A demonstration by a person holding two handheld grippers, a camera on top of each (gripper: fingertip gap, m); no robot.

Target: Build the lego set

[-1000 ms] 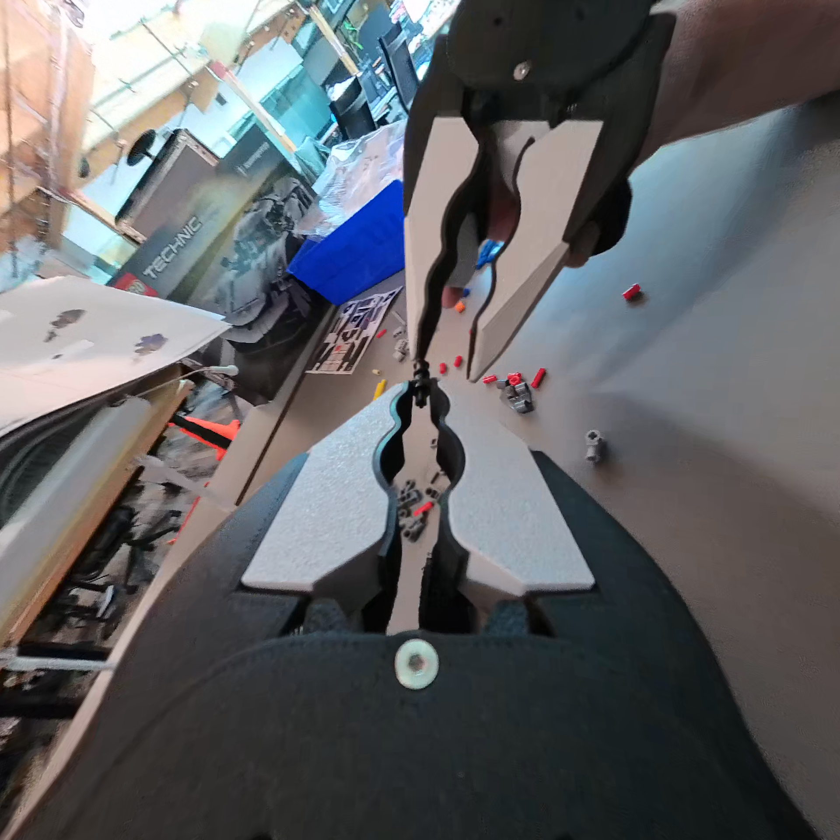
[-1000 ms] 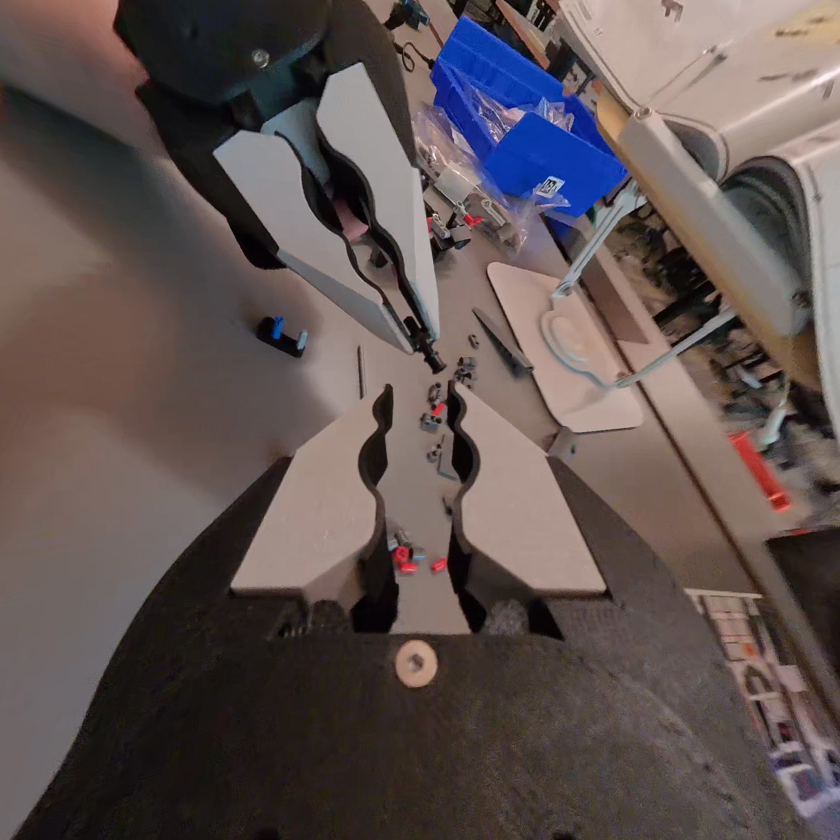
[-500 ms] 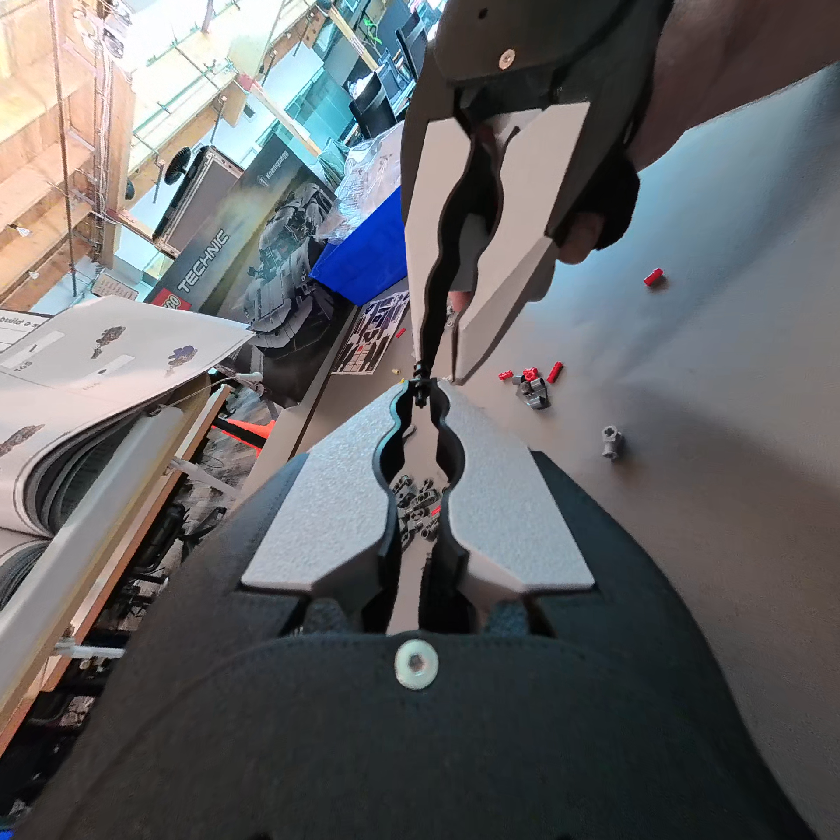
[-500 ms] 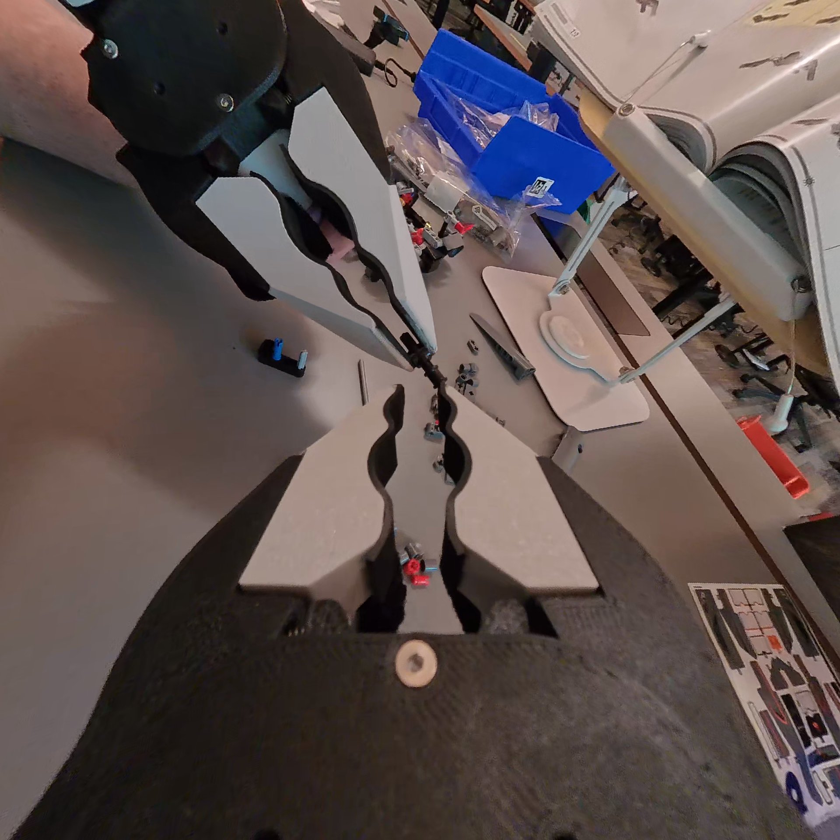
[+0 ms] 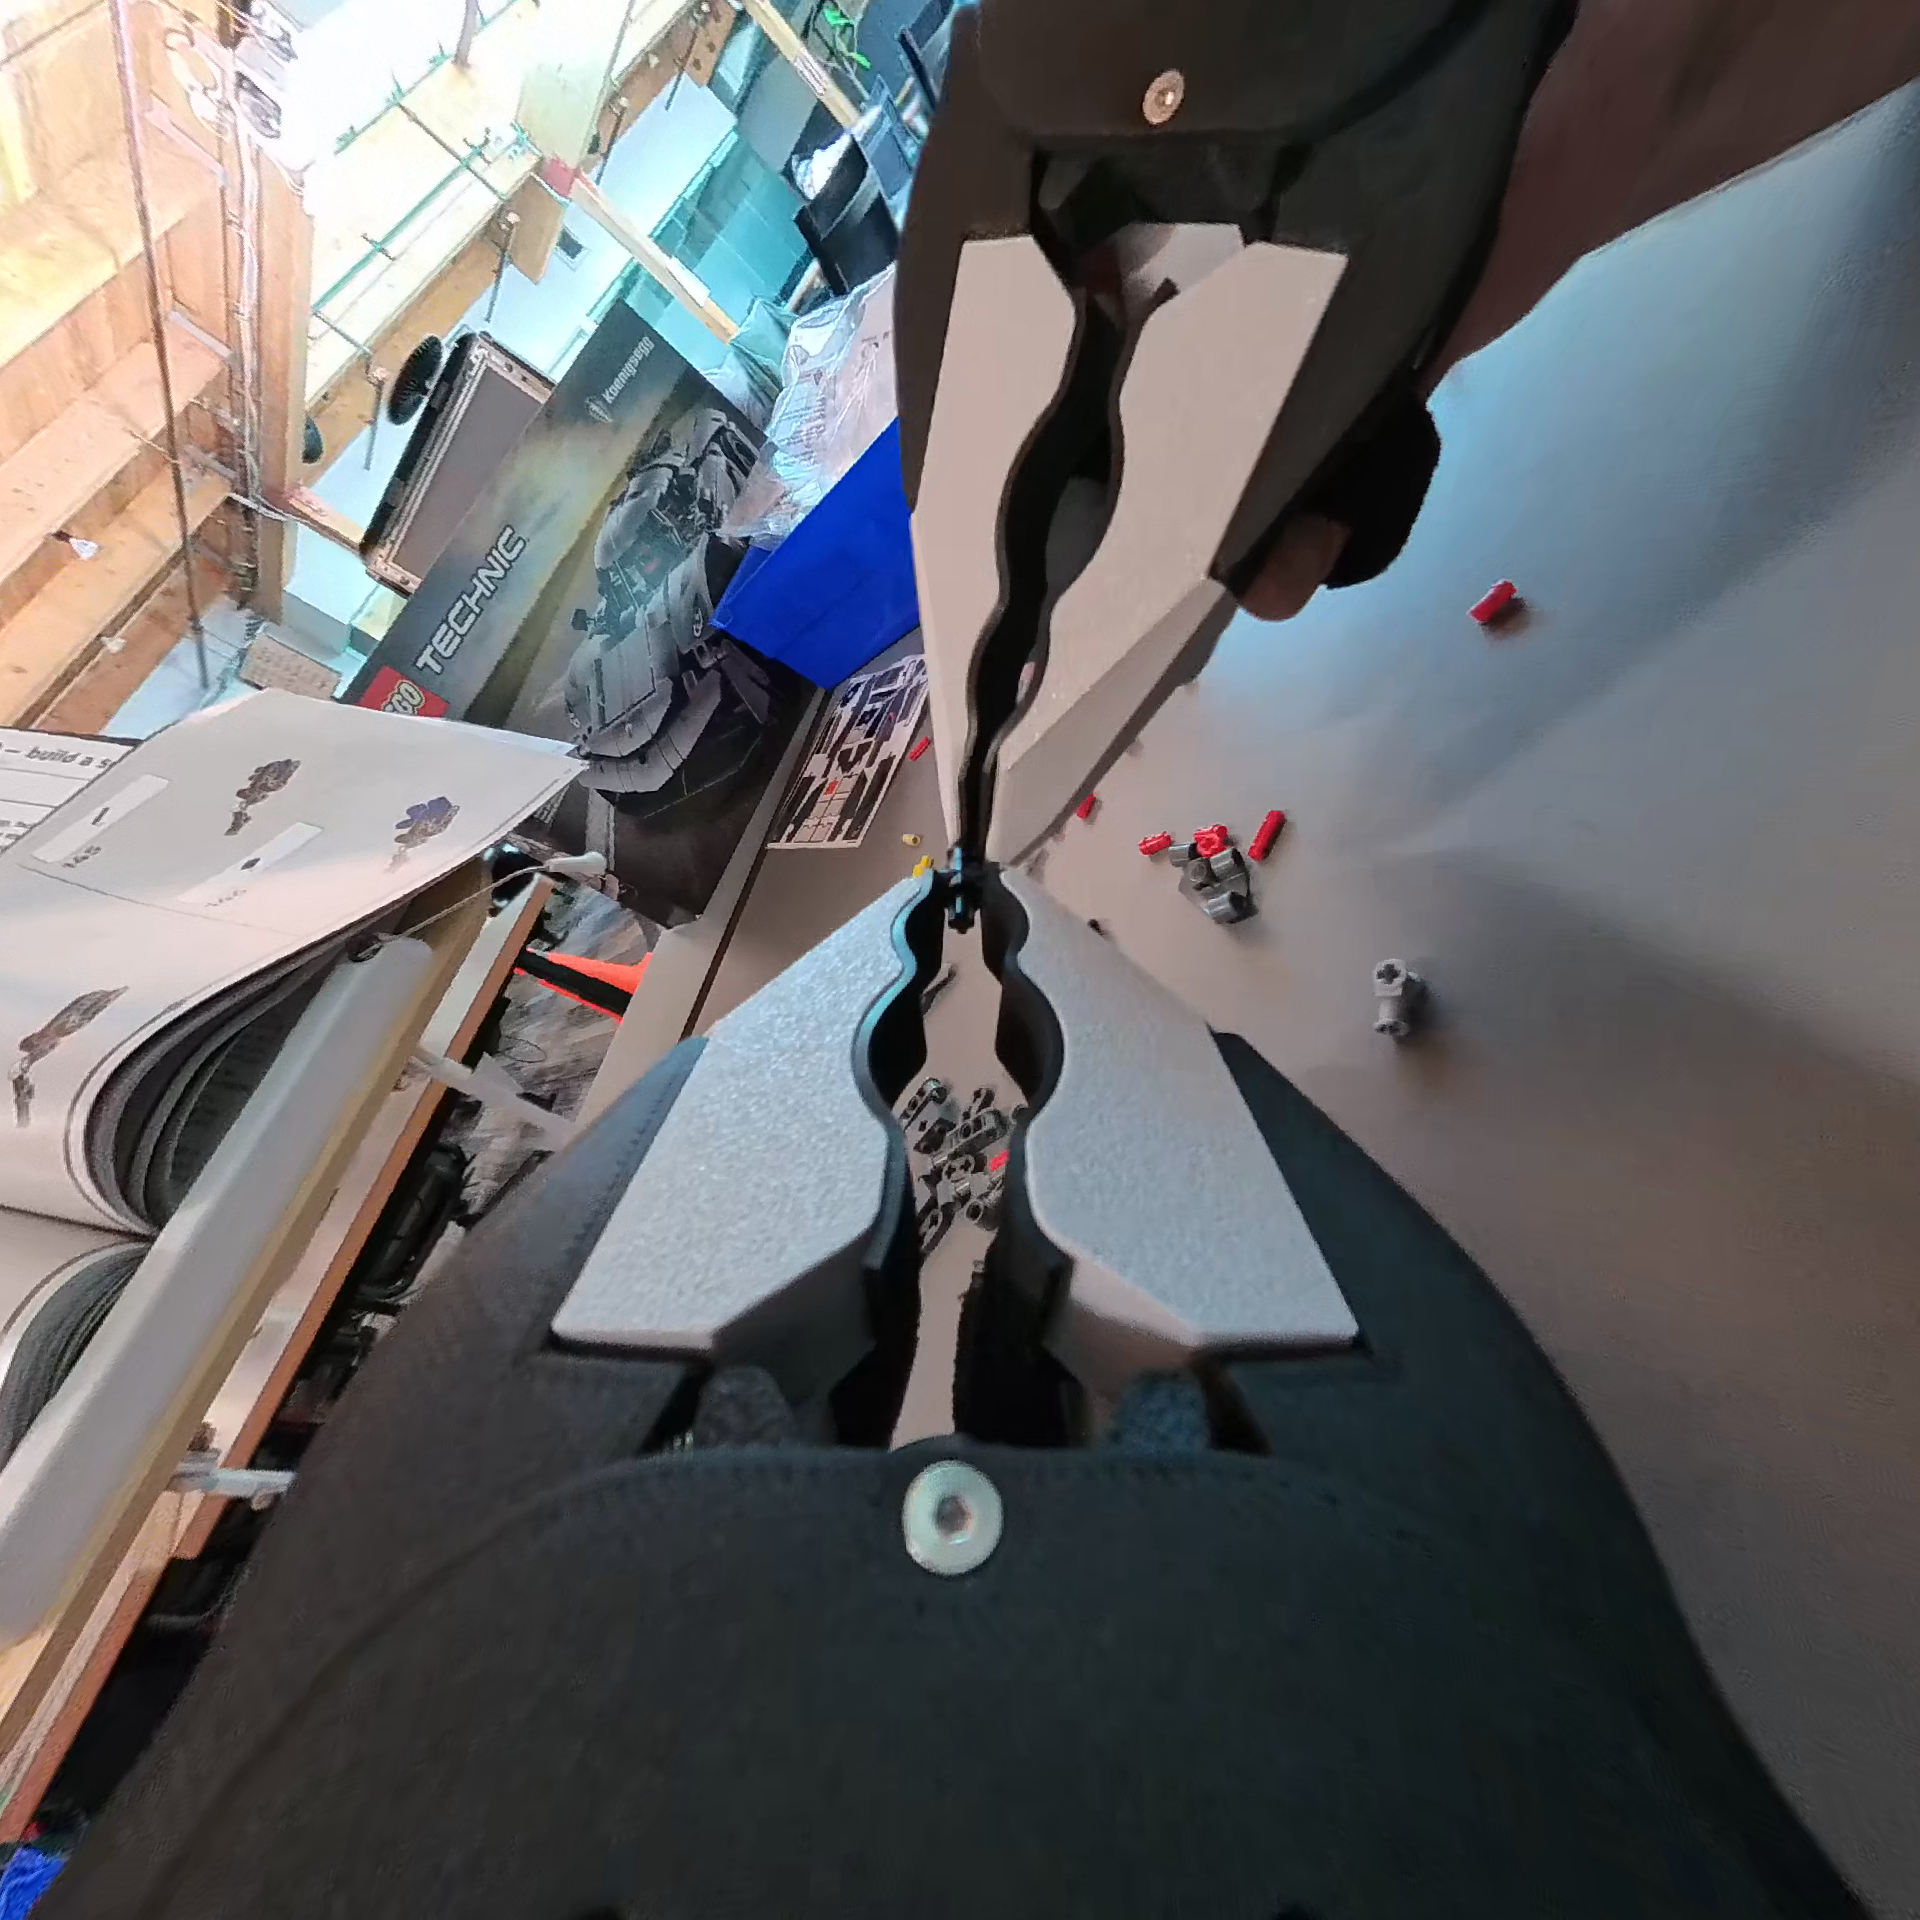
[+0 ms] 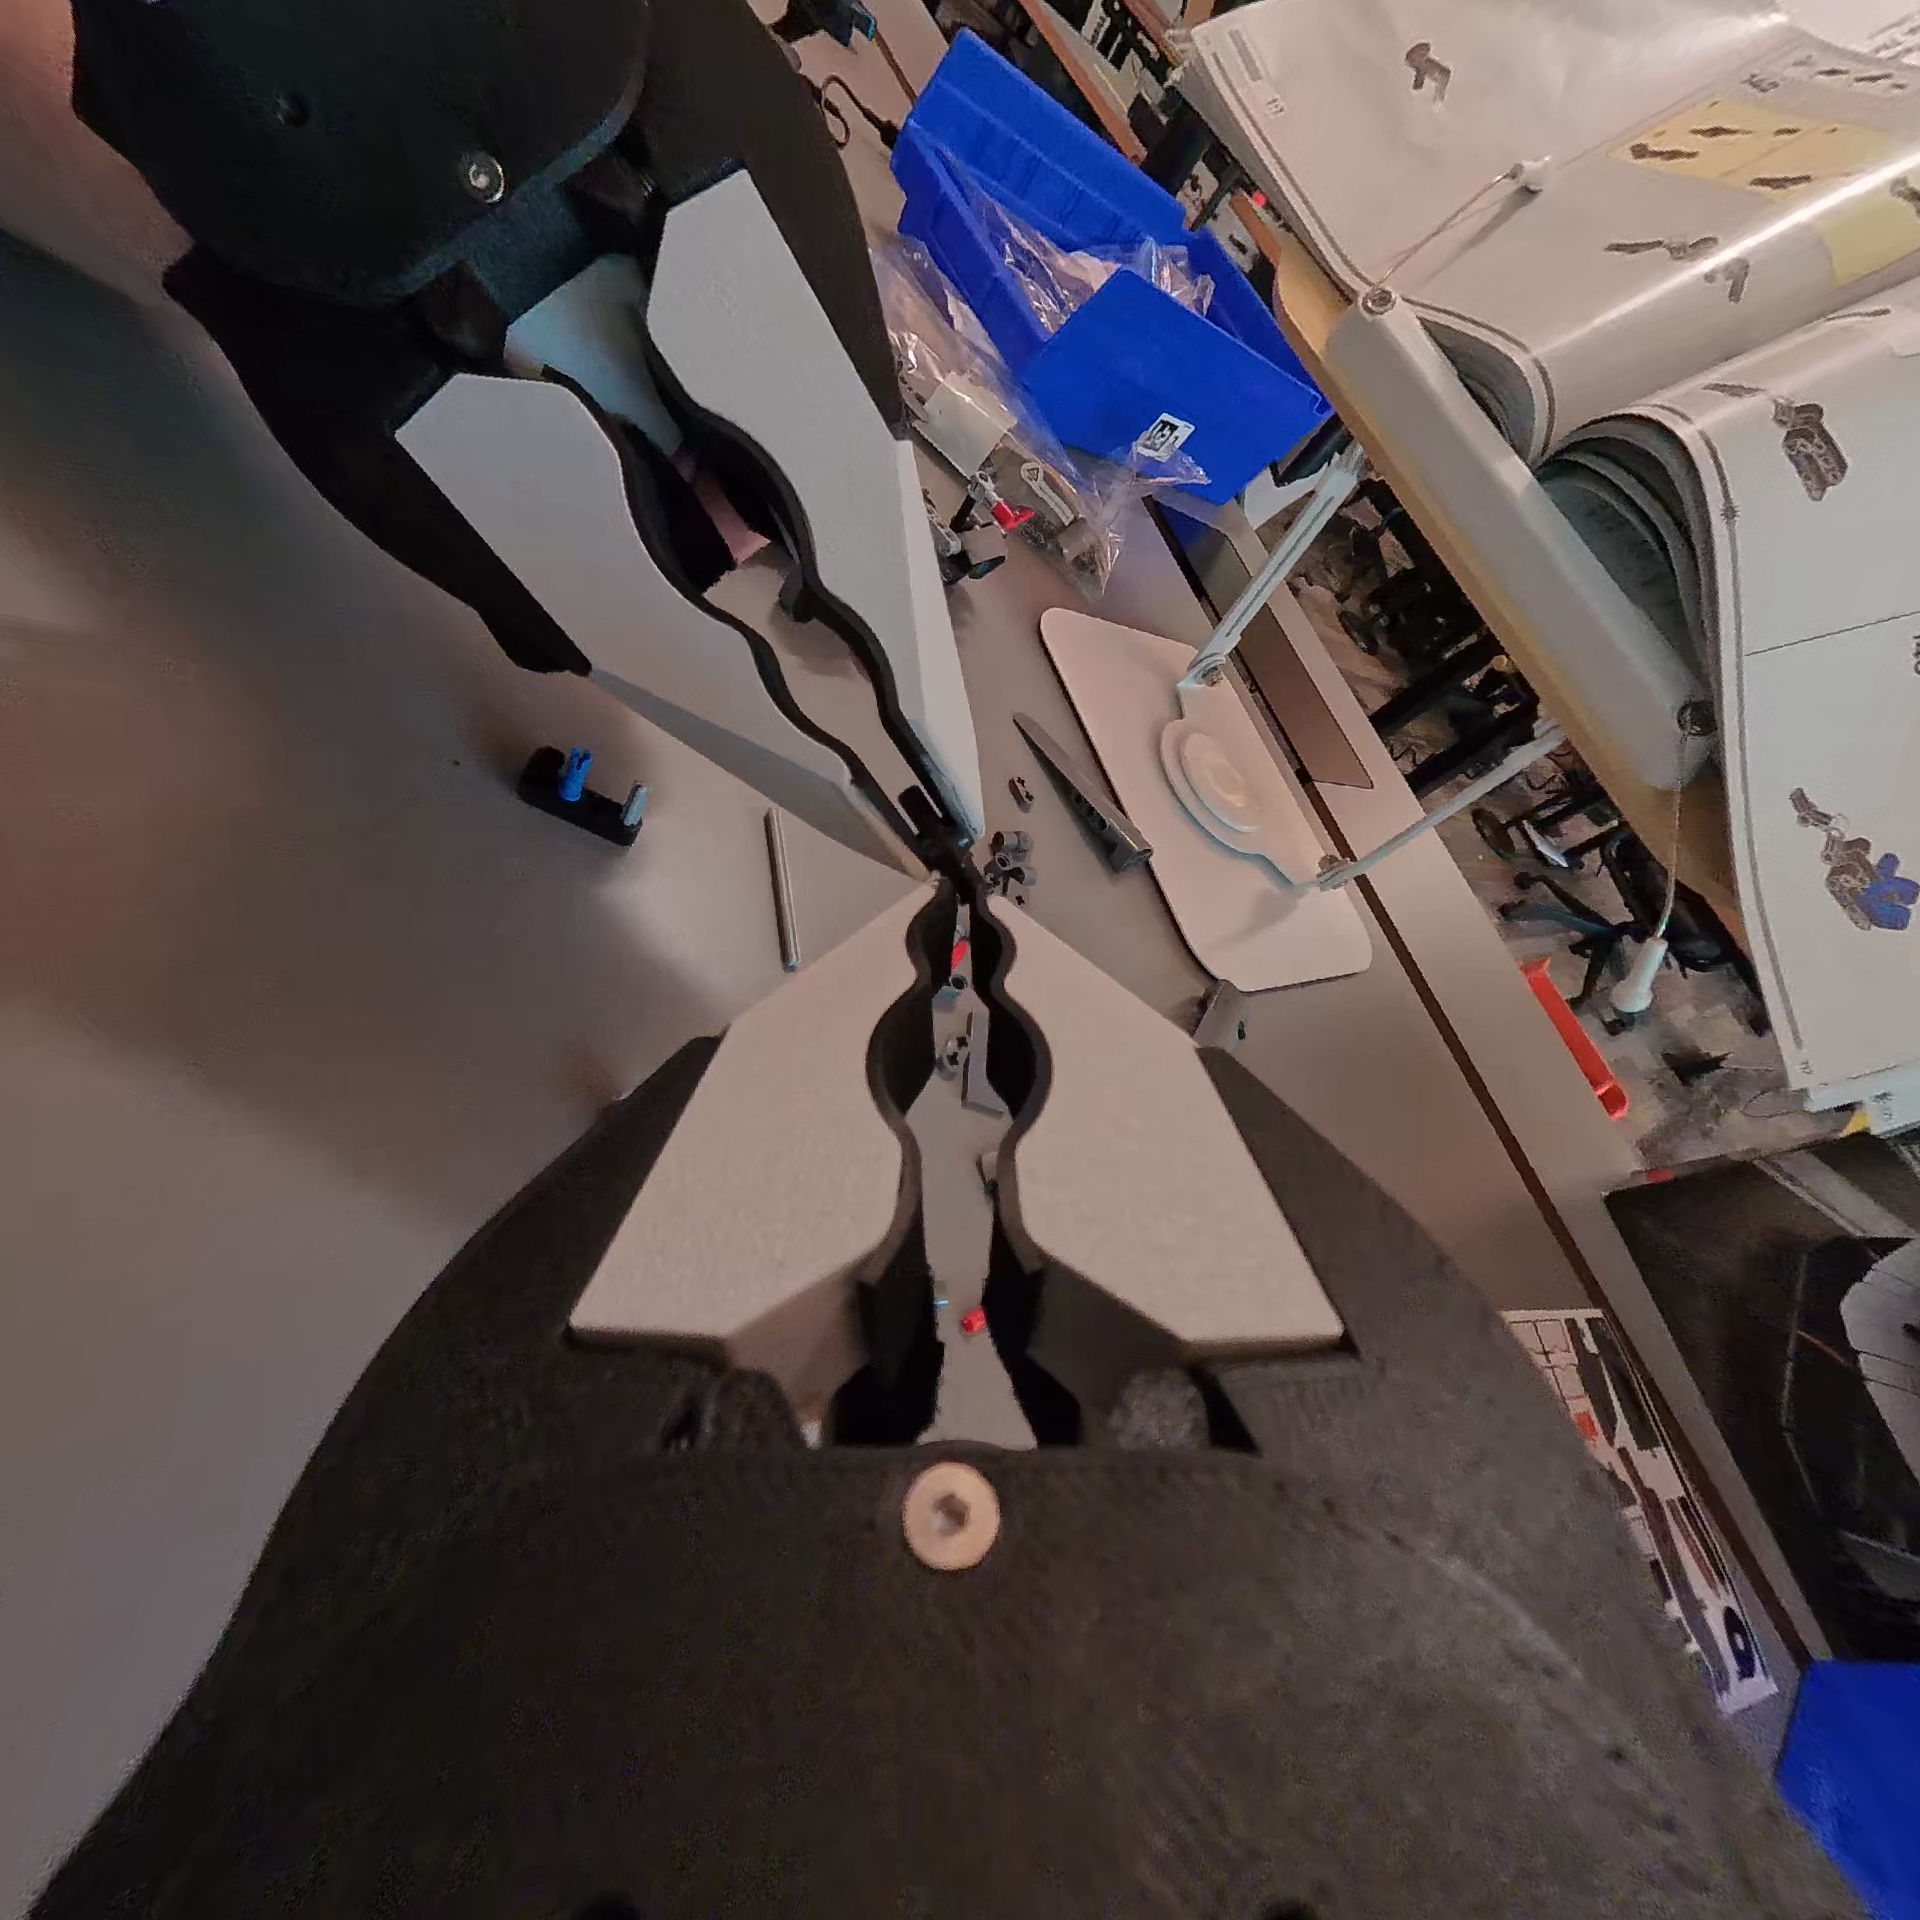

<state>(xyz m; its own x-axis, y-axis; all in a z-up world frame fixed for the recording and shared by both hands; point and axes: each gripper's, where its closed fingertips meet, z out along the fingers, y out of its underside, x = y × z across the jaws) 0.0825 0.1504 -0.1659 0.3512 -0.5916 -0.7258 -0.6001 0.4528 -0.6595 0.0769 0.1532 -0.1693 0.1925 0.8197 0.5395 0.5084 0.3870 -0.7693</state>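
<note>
A small black pin (image 5: 961, 891) hangs in the air between the two grippers, above a grey table (image 5: 1558, 831). My left gripper (image 5: 961, 896) is shut on its near end. My right gripper (image 5: 977, 844) comes down from above, tip to tip with the left, and its fingertips have closed on the pin's other end. In the right wrist view the pin (image 6: 940, 836) runs from the left gripper (image 6: 930, 826) into my right gripper (image 6: 958, 891). A hand holds each gripper.
Small red and grey pieces (image 5: 1216, 873) and a grey connector (image 5: 1394, 992) lie on the table. A grey rod (image 6: 781, 883), a black piece with a blue peg (image 6: 582, 790), a dark beam (image 6: 1081, 795), a blue bin (image 6: 1101, 312) and a booklet stand (image 6: 1558, 520) are nearby. The grippers are tip to tip, or close to it. Left tips and right tips are each some 10 cm from the grey connector (image 5: 1394, 992).
My right gripper's jaws closed from wide open onto the free end of the pin. The left gripper kept its hold, and both tilted a little.
</note>
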